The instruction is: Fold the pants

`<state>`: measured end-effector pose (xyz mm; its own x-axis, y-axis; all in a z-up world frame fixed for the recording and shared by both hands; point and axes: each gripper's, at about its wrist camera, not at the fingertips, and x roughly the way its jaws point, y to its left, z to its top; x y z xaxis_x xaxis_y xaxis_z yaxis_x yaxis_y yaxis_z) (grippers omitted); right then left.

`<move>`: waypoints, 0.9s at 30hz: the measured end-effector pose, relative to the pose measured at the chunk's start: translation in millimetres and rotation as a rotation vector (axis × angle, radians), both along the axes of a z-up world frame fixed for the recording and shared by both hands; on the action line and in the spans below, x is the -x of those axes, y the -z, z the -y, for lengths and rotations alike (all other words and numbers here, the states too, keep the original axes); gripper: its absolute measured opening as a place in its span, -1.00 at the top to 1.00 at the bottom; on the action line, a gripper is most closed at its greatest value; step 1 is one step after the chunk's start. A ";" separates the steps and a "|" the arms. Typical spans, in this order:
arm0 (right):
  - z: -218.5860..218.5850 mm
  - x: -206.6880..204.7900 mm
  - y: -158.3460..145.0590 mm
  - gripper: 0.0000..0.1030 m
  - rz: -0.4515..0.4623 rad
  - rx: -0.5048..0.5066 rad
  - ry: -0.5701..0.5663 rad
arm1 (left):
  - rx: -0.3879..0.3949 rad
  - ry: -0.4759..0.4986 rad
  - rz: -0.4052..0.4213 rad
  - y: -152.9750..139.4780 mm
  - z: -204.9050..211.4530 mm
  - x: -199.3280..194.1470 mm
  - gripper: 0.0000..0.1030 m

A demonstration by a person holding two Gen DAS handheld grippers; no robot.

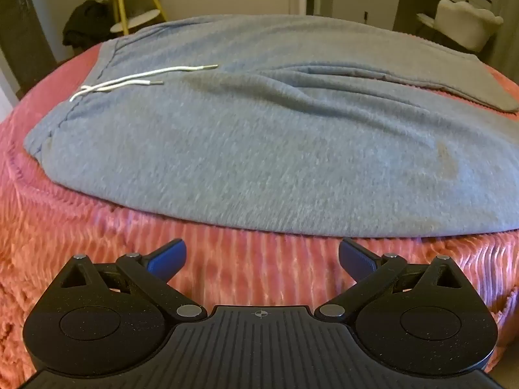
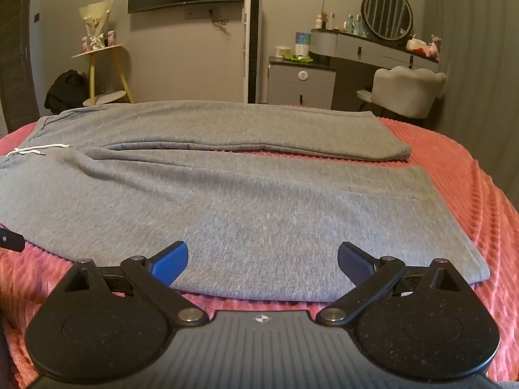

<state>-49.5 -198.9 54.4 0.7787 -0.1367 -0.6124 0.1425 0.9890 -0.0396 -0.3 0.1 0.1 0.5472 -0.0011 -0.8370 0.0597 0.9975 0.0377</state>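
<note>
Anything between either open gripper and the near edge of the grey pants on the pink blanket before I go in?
Nothing visible. The left gripper hangs open over bare pink blanket, just short of the pants. The right gripper is open with the pants' near edge already below its fingertips.

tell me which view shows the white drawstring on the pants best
The left wrist view. There the white drawstring lies large and whole on the waistband of the grey pants, both cord ends with tips visible. The right wrist view catches it only small at the far left edge, foreshortened.
</note>
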 end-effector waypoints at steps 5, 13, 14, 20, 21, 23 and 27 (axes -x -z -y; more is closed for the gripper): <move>0.4 0.5 -0.2 -0.92 0.005 -0.003 -0.001 | 0.005 0.000 0.003 -1.0 -1.8 2.3 -1.00; -0.3 -0.6 0.9 -0.92 0.001 -0.002 0.000 | 0.003 -0.003 -0.004 3.4 -2.3 3.3 -1.00; 0.2 -1.2 1.3 -0.92 0.001 -0.002 0.000 | 0.003 -0.003 -0.004 3.6 -2.6 4.1 -1.00; 2.6 0.6 -0.9 -0.92 -0.002 -0.004 0.001 | 0.004 -0.005 -0.012 2.8 -0.6 1.2 -1.00; 2.4 0.6 -0.8 -0.92 -0.002 -0.003 0.002 | 0.006 -0.007 -0.014 3.1 -0.8 0.7 -1.00; 2.7 0.8 -0.8 -0.92 -0.002 -0.005 0.001 | 0.007 -0.008 -0.016 3.4 -0.7 0.5 -1.00; 1.6 -3.3 1.9 -0.92 -0.002 -0.005 0.002 | 0.010 -0.009 -0.017 3.5 -0.9 0.4 -1.00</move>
<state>-46.2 -200.5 52.5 0.7769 -0.1352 -0.6149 0.1442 0.9889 -0.0351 -0.7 1.0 -3.4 0.5329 -0.0043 -0.8462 0.0510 0.9983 0.0270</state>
